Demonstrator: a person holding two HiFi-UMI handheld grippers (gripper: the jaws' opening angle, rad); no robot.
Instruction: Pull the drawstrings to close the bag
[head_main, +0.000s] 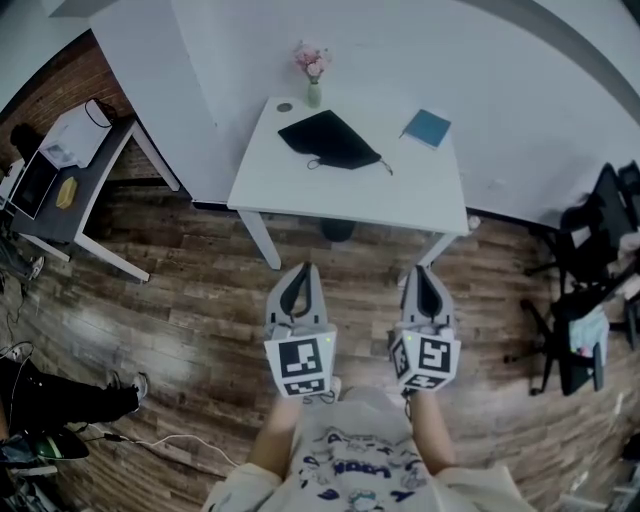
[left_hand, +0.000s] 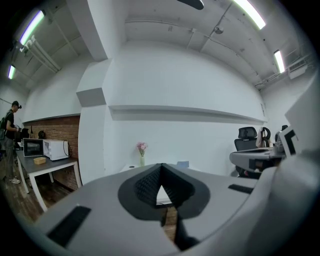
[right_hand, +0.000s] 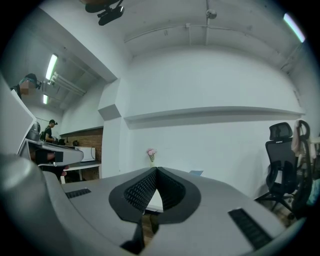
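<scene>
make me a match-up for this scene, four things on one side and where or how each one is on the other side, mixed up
Things:
1. black bag
2. blue book
3. flower vase
4. left gripper

Places or states:
A. far edge of the table, left of middle
B. jaws shut, empty, short of the table
C. middle of the table, cord trailing right
D. right rear part of the table

Pairs: 1-C, 2-D, 3-A, 4-B

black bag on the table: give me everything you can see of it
The black bag lies flat on the white table, toward its far left, just nearer than the vase. Soft matte fabric by looks, roughly diamond-shaped. Dark drawstrings trail from its near edge, one looped, one running right. Only the table touches it; mouth state unclear.
</scene>
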